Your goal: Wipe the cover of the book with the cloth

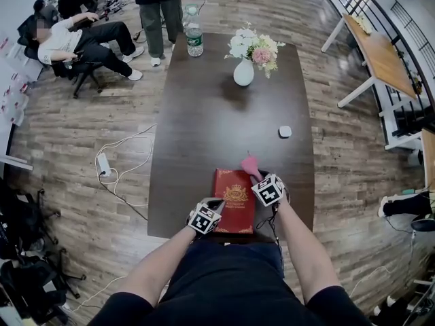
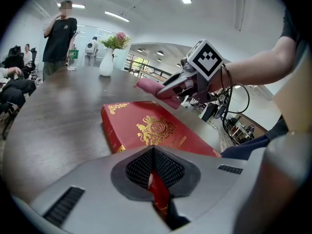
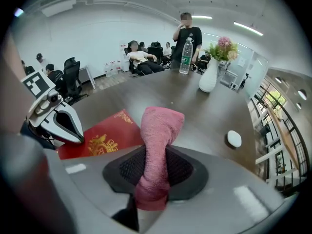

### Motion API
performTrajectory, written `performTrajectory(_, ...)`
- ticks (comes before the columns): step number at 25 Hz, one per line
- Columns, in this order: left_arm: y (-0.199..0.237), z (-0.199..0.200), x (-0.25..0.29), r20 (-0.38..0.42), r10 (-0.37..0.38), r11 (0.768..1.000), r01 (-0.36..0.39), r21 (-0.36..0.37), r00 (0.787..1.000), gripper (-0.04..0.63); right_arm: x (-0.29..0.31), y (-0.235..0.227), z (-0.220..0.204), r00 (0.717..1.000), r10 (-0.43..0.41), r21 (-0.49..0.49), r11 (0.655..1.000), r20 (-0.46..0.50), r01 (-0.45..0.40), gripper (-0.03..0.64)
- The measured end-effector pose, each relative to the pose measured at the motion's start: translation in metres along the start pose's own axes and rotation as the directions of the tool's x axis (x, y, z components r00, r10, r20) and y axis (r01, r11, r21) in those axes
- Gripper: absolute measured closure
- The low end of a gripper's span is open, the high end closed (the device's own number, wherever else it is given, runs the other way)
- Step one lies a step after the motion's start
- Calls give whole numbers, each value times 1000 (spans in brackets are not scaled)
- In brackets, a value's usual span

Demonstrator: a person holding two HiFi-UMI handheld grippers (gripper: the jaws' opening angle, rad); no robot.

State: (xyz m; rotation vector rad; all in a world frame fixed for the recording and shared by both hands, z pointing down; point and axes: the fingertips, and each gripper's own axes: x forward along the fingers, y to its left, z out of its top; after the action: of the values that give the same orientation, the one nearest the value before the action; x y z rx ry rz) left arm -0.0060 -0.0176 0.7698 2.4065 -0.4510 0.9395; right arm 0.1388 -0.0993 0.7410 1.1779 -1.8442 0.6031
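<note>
Head view | left tool [image 1: 215, 204] pinches book [image 1: 235, 190], near edge | right tool [image 1: 257, 179] clamps cloth [image 1: 249, 164]

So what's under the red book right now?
The red book lies on the dark wooden table, its near corner clamped in the left hand-held gripper. The tabletop beneath it is covered, so anything under there cannot be seen.
</note>
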Motion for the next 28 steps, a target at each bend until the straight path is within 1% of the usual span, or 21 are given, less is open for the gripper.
performTrajectory(6,1,1,-1,5,1,1000,-1,-3,1000,601,9,31,29,997,71,-64,996,27,-69,502)
performTrajectory(12,1,0,0,10,2,1000,-2,-10,1000,601,17,57,47,991,133,-122,984,32,-129,503)
performTrajectory(19,1,0,-2,16,6,1000,-6,-14,1000,601,29,88,62,978,204,-180,964,38,-194,502)
performTrajectory(23,0,1,-2,16,9,1000,-9,-21,1000,601,36,104,67,971,236,-210,951,26,-226,502)
performTrajectory(28,0,0,-1,11,2,999,-2,-40,1000,601,45,116,71,966,259,-242,937,4,-251,502)
